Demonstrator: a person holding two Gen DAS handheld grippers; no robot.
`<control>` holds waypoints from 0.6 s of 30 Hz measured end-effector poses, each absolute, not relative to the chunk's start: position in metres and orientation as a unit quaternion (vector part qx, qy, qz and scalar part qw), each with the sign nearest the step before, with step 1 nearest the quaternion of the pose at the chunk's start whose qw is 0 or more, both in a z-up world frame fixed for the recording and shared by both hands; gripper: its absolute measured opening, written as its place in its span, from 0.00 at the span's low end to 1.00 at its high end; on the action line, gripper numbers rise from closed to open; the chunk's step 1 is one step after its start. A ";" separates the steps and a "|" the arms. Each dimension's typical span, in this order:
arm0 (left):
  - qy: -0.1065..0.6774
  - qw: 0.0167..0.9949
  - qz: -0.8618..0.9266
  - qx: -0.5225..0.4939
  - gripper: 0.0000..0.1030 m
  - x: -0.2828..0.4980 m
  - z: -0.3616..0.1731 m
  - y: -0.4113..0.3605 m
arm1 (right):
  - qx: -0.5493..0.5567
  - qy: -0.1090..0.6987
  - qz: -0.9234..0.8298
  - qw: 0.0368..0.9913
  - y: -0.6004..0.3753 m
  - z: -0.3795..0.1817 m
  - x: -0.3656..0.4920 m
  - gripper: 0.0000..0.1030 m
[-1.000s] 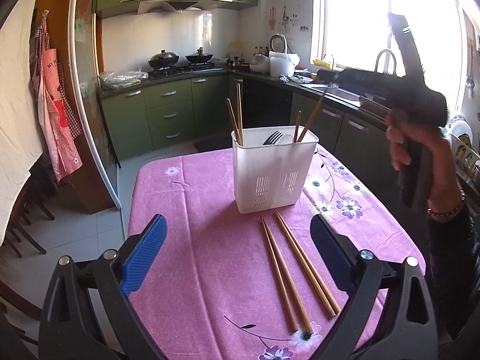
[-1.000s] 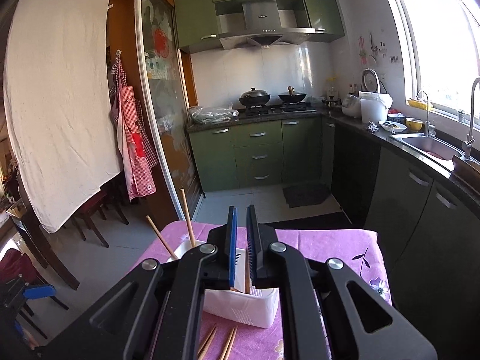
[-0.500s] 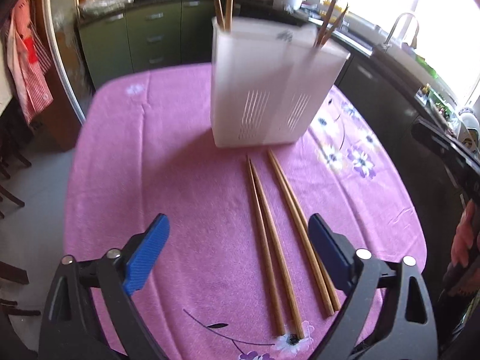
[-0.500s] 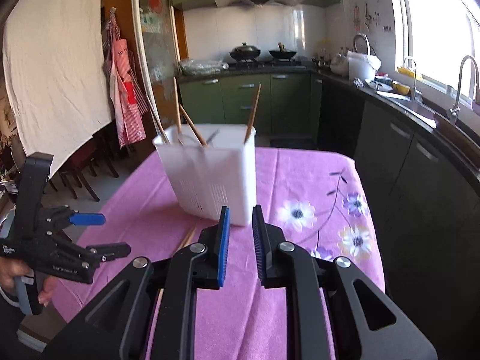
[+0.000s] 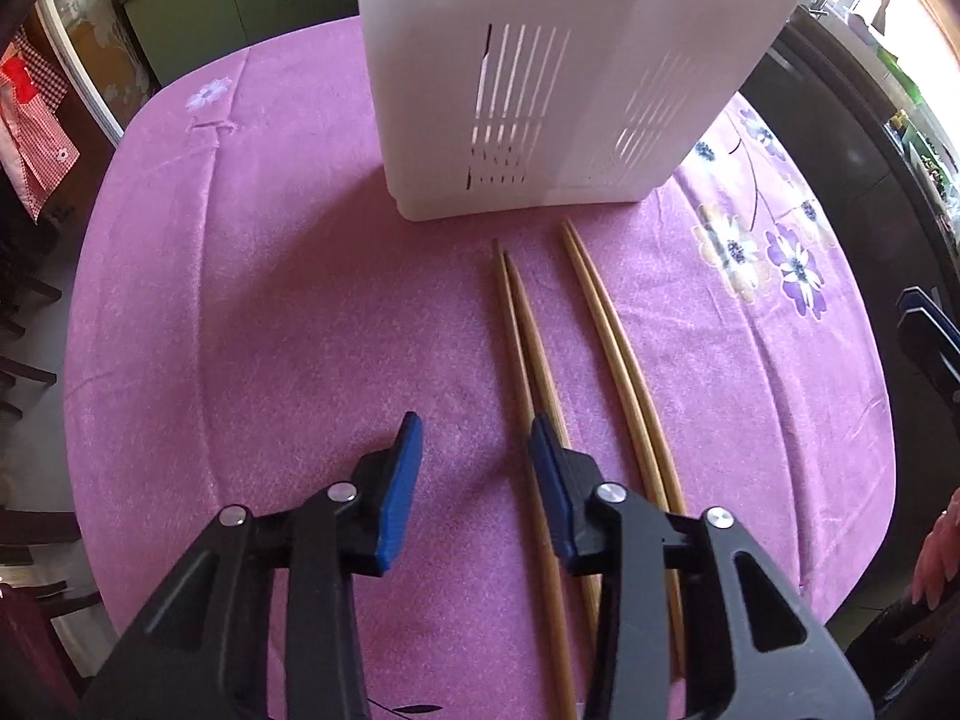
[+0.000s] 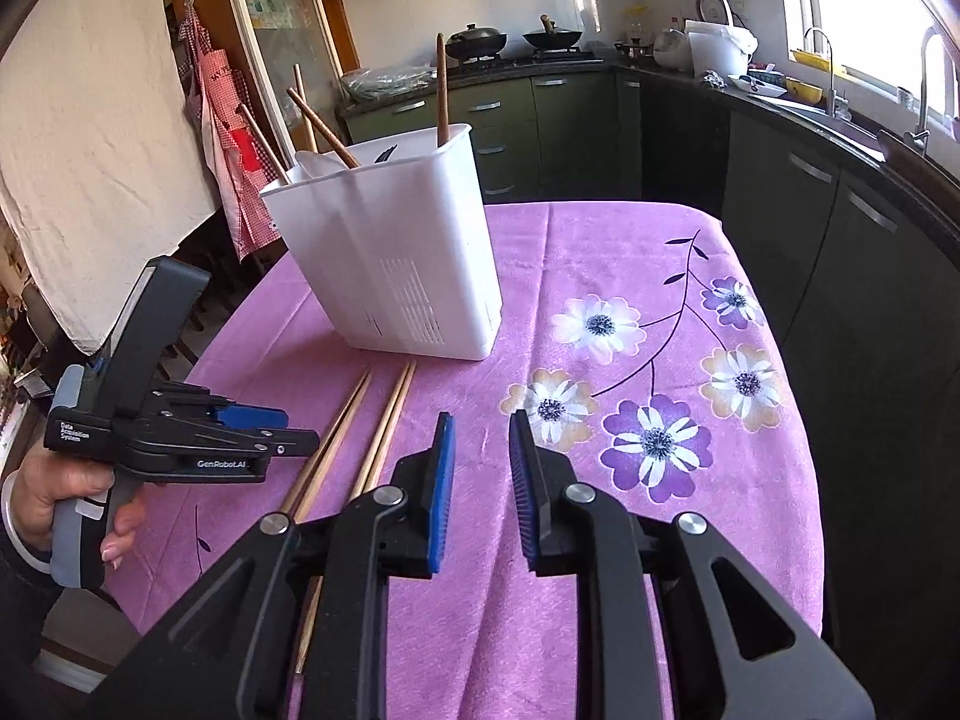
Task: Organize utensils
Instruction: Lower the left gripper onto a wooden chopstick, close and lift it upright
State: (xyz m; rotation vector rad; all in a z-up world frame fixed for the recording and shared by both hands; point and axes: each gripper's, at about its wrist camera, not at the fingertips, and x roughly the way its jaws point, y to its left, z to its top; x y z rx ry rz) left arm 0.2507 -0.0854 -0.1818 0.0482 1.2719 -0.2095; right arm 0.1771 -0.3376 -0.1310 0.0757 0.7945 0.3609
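Two pairs of wooden chopsticks lie on the purple tablecloth in front of a white slotted utensil holder [image 5: 540, 78]. The left pair [image 5: 522, 336] runs under my left gripper's right finger. The right pair [image 5: 618, 348] lies beside it. My left gripper [image 5: 474, 438] is open, low over the cloth, just left of the left pair. My right gripper [image 6: 480, 438] is open with a narrow gap and empty, hovering over the cloth right of the chopsticks [image 6: 372, 426]. The holder [image 6: 396, 258] has several chopsticks and a fork standing in it. The left gripper also shows in the right wrist view [image 6: 264, 432].
The round table [image 6: 600, 240] has a flowered purple cloth. Dark green kitchen cabinets [image 6: 810, 192] and a sink counter run along the right. Chairs [image 5: 24, 324] stand at the left. A red checked apron [image 6: 228, 138] hangs by the door.
My left gripper has dropped toward the table, moved closer to the chopsticks and narrowed its opening. My right gripper has lowered from above the holder and opened slightly.
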 end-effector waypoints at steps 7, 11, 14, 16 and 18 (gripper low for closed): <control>0.600 0.793 -0.101 0.034 0.30 0.259 -0.187 -0.104 | 0.041 0.388 0.177 0.904 -0.338 -0.129 0.181 0.18; 0.602 0.792 -0.089 0.041 0.24 0.269 -0.188 -0.114 | 0.044 0.388 0.178 0.903 -0.340 -0.128 0.181 0.18; 0.601 0.793 -0.084 0.043 0.21 0.276 -0.188 -0.119 | 0.045 0.389 0.178 0.903 -0.342 -0.129 0.182 0.18; 0.598 0.796 -0.081 0.045 0.19 0.279 -0.188 -0.121 | 0.046 0.389 0.177 0.903 -0.342 -0.129 0.182 0.18; 0.593 0.800 -0.079 0.050 0.11 0.280 -0.187 -0.123 | 0.046 0.390 0.177 0.902 -0.342 -0.130 0.182 0.18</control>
